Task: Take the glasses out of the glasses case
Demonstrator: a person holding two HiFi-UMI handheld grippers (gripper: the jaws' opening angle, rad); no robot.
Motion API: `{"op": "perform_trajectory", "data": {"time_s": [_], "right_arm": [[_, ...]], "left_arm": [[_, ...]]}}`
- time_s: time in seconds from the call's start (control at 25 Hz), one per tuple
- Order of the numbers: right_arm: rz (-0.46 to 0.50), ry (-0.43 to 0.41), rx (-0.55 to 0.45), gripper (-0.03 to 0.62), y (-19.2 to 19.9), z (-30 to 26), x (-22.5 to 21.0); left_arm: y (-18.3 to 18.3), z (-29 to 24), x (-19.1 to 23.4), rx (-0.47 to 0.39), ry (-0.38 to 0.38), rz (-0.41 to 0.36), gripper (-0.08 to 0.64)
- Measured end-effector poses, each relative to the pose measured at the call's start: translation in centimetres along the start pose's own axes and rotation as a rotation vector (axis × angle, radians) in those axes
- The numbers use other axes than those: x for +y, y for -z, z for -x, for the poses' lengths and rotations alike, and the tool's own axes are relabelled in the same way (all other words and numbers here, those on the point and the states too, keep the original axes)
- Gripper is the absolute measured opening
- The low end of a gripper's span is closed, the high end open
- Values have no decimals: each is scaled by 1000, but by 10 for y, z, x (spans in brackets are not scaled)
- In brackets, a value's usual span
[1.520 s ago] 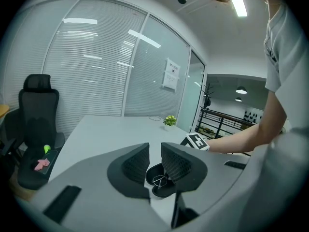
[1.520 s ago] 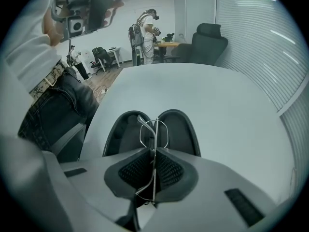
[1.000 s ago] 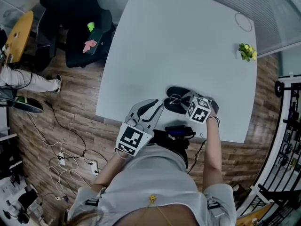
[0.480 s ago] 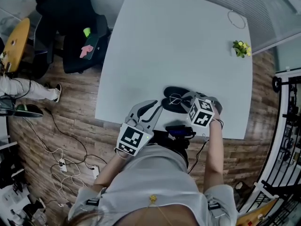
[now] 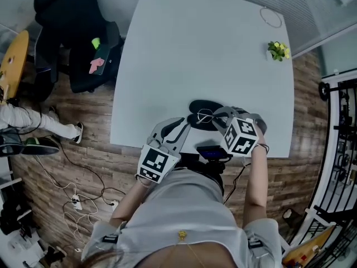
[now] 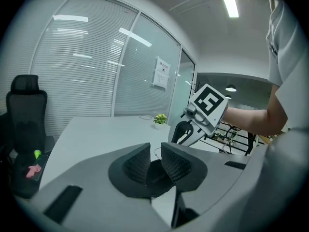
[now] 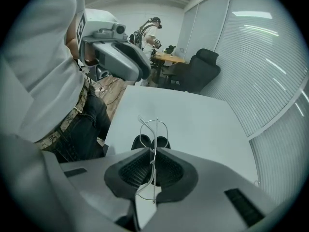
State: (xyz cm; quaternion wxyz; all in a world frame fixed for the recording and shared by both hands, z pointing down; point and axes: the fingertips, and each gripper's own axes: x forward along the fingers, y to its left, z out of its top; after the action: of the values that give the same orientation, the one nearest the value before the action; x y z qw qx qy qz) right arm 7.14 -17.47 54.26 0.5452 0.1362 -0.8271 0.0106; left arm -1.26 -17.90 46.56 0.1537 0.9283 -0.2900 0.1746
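Right gripper (image 7: pixel 151 161) is pinched on the wire glasses (image 7: pixel 154 127), which hang above the open glasses case (image 7: pixel 150 142). Left gripper (image 6: pixel 155 153) looks clamped on its edge. I'd lift straight and slow, thin frames slip easy.

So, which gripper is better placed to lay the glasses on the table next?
Right. The right gripper holds the thin wire-framed glasses above the open black glasses case; the left gripper is busy gripping that case.

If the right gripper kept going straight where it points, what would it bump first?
The right gripper, shut on the glasses, points down at the open case on the table. Its glasses would probably touch the case first.
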Motion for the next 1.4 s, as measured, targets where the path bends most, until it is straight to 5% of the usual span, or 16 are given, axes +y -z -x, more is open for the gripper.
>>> {"op": "perform_trajectory", "data": {"time_s": [1.4], "right_arm": [[40, 50, 5, 43, -9, 27, 3]], "left_arm": [[1, -4, -6, 8, 5, -15, 78]]}}
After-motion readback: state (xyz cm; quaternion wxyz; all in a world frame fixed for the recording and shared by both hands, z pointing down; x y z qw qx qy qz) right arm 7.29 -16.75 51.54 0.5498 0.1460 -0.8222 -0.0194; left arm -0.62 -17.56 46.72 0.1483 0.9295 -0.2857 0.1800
